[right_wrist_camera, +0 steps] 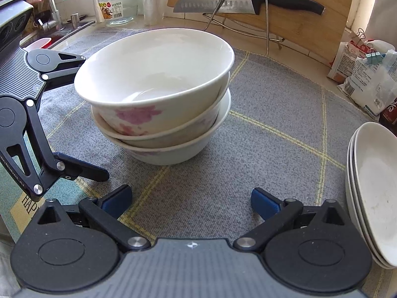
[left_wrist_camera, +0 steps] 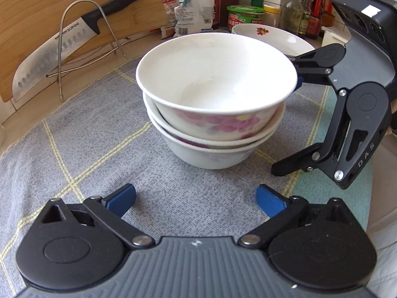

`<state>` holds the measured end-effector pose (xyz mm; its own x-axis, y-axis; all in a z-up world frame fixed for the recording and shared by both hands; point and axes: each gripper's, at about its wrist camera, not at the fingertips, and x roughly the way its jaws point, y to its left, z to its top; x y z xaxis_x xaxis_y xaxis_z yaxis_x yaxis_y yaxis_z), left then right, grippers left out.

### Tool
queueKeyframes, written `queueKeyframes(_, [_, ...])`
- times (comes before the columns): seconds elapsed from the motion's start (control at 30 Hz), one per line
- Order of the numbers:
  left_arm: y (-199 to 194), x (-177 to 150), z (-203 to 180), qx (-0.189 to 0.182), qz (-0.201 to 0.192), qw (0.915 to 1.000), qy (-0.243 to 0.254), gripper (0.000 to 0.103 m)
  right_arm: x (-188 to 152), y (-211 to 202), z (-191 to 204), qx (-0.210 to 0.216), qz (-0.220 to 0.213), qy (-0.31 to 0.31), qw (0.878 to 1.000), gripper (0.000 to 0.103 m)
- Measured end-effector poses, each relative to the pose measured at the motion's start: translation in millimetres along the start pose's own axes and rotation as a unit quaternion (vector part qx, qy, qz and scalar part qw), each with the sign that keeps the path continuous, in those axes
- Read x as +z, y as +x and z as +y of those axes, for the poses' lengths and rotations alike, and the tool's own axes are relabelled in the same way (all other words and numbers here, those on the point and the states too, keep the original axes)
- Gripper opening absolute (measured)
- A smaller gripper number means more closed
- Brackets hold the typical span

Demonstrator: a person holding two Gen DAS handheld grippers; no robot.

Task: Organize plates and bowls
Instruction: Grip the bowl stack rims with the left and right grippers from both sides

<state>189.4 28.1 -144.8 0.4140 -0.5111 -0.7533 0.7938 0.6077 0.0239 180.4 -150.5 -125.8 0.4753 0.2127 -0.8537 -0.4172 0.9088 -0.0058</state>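
A kitchen counter is covered by a grey checked mat (left_wrist_camera: 99,149), with a wooden cutting board (left_wrist_camera: 49,12) and a knife (left_wrist_camera: 57,47) on a wire rack behind it.

In the left wrist view, a stack of bowls (left_wrist_camera: 213,104), three nested with pink flowers, stands mid-mat, just ahead of the left gripper (left_wrist_camera: 196,200), whose fingers are spread wide and empty. The right gripper (left_wrist_camera: 285,114) sits beside the stack, its upper finger at the top bowl's rim, jaws wide with nothing held. A plate (left_wrist_camera: 273,37) lies behind, near bottles and packets.

In the right wrist view, the bowls tilt slightly in their stack, and a pile of plates (right_wrist_camera: 372,193) rests at the right edge. A sink tap (right_wrist_camera: 49,0) shows far left.

The bowls look glazed, stiff, breakable and likely slippery; the rim seems the best hold.
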Motion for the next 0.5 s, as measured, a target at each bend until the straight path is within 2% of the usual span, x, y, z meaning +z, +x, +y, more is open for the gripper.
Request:
queueKeyframes(0.33, [7,1,7,-0.025,-0.041,0.9984,0.030,0.103,7,3,0,-0.003,0.022,0.003,1.000,0.103])
queueKeyframes(0.5, [9,3,8,-0.028,-0.043,0.9982,0.032,0.103,11,5,-2,0.008,0.029,-0.015,0.999,0.103])
